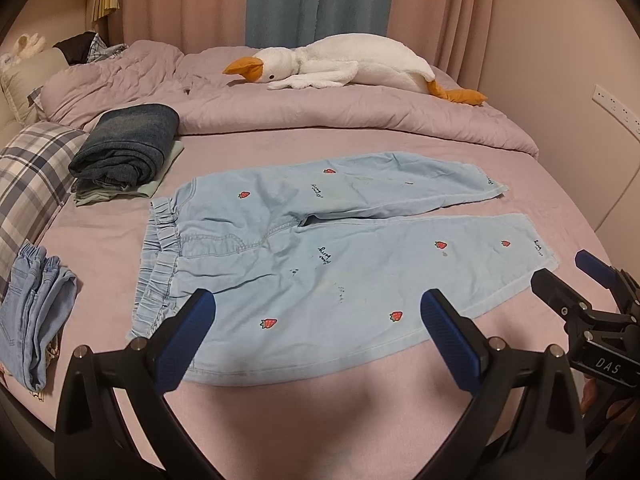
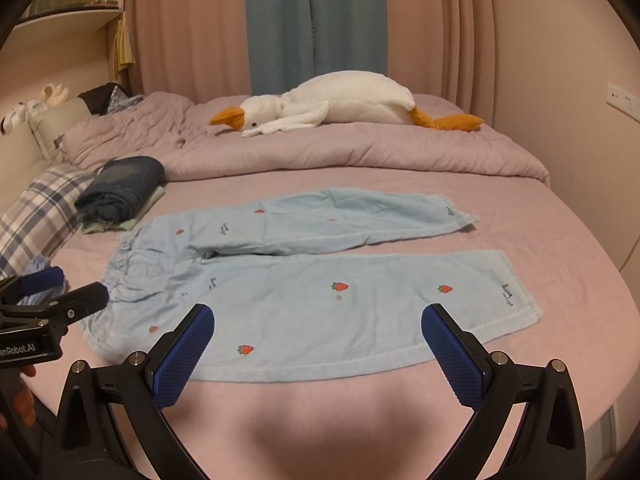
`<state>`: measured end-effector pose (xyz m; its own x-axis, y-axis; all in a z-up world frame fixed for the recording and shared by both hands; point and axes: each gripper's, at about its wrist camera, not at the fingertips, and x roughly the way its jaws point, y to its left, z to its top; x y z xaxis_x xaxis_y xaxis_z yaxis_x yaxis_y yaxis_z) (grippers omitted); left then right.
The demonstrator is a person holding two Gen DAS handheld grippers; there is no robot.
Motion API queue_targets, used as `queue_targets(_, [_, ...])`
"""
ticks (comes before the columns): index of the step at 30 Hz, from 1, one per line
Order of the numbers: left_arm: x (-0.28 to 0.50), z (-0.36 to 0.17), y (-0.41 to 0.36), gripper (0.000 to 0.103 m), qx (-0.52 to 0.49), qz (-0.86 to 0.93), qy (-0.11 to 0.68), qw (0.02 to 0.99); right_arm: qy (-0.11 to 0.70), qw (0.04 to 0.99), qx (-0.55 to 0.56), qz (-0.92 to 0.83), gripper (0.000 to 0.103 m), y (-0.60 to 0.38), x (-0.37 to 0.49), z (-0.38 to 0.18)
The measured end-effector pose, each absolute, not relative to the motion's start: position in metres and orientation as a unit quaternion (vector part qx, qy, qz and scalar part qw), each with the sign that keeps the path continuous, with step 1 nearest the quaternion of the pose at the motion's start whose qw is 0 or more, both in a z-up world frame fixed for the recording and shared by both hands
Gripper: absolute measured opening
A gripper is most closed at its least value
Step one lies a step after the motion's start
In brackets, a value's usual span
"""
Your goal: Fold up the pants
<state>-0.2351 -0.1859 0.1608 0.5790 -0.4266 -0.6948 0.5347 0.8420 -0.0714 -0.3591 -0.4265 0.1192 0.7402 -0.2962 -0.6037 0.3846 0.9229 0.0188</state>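
My left gripper (image 1: 318, 312) and right gripper (image 2: 318, 326): fingers spread, empty, poised over near leg for lengthwise fold. Pants (image 1: 320, 248) flat on bed (image 1: 280, 408), waistband at 9 o'clock, hems at 3.

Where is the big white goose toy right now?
In both views the white plush goose with the orange beak lies on the rumpled lilac quilt at the far side of the bed, in front of the curtains and beyond the light blue strawberry pants.

Pants (image 1: 320, 248) soft matt cloth; goose (image 1: 352, 64) fluffy plush.
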Motion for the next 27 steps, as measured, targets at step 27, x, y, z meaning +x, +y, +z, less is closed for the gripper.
queue_targets(27, [-0.150, 0.020, -0.026, 0.101, -0.223, -0.112, 0.498, 0.830, 0.365, 0.902, -0.221, -0.065, 0.103, -0.319, -0.319, 0.006])
